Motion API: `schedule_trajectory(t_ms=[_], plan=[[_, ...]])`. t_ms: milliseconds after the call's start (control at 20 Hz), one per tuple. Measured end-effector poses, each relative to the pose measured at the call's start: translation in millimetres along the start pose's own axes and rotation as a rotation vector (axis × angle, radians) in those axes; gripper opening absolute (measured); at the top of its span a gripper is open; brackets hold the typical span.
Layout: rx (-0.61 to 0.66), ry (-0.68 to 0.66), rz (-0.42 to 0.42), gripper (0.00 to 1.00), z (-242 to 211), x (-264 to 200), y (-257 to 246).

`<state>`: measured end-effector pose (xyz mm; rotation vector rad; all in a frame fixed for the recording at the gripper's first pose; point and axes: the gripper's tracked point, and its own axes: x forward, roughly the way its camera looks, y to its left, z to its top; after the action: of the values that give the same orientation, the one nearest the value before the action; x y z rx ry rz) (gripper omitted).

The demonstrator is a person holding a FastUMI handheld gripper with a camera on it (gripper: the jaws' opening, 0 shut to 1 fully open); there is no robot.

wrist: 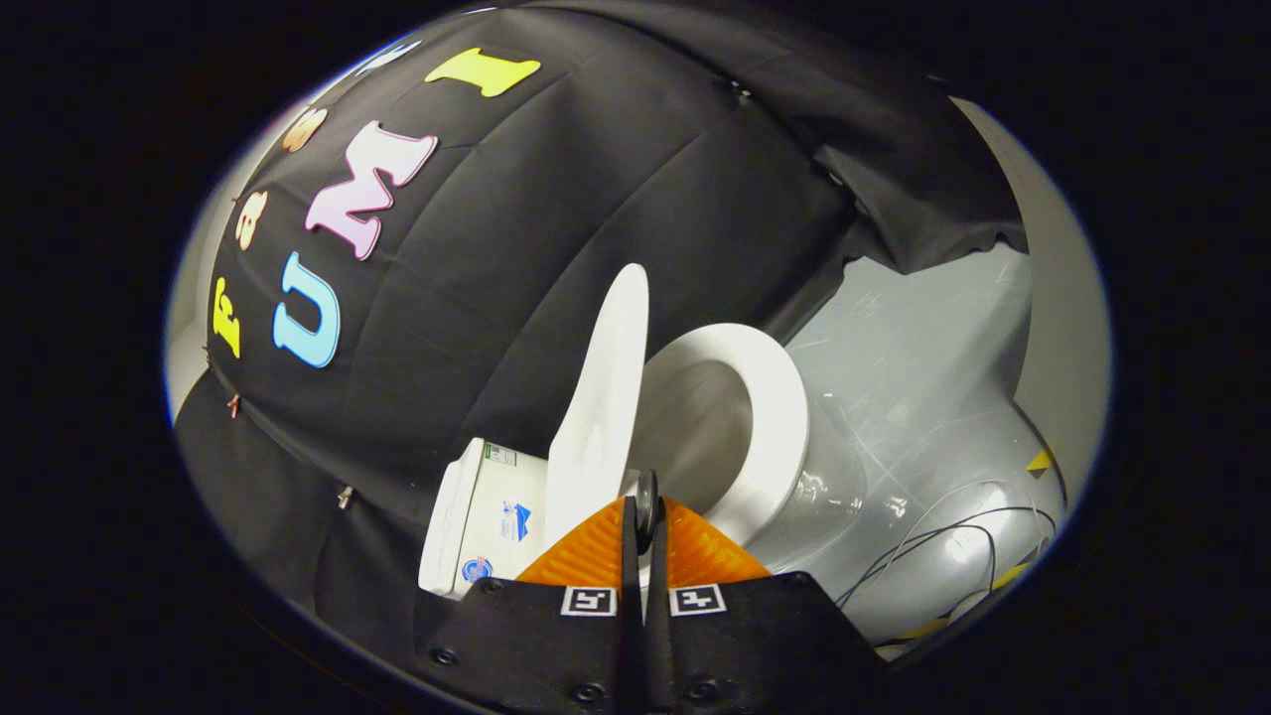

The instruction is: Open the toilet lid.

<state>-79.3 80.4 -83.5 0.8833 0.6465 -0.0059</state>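
Because the toilet lid [604, 397] already stands raised, seen almost edge-on with its long axis running up from the hinge toward the booth's cloth wall [556, 248], the relation that counts is how its lower edge sits against the gripper [645, 516]: just beyond the fingertips and slightly to their left, touching or nearly so. The fingers are drawn close together with only a thin slit between them, and I cannot make out anything pinched there. To the right of the lid the seat ring [770, 417] lies open to view over the bowl [824, 497], and the tank [477, 516] sits to the lid's left. Judging from this, any remaining push goes leftward, toward the tank
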Motion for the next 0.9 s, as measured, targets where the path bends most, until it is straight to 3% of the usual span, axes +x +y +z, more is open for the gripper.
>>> schedule_trajectory(t_ms=[450, 900], plan=[[-0.169, -0.023, -0.011, 0.05, 5, -19, 99], [-0.309, -0.076, -0.147, 0.05, -6, -26, 170]])
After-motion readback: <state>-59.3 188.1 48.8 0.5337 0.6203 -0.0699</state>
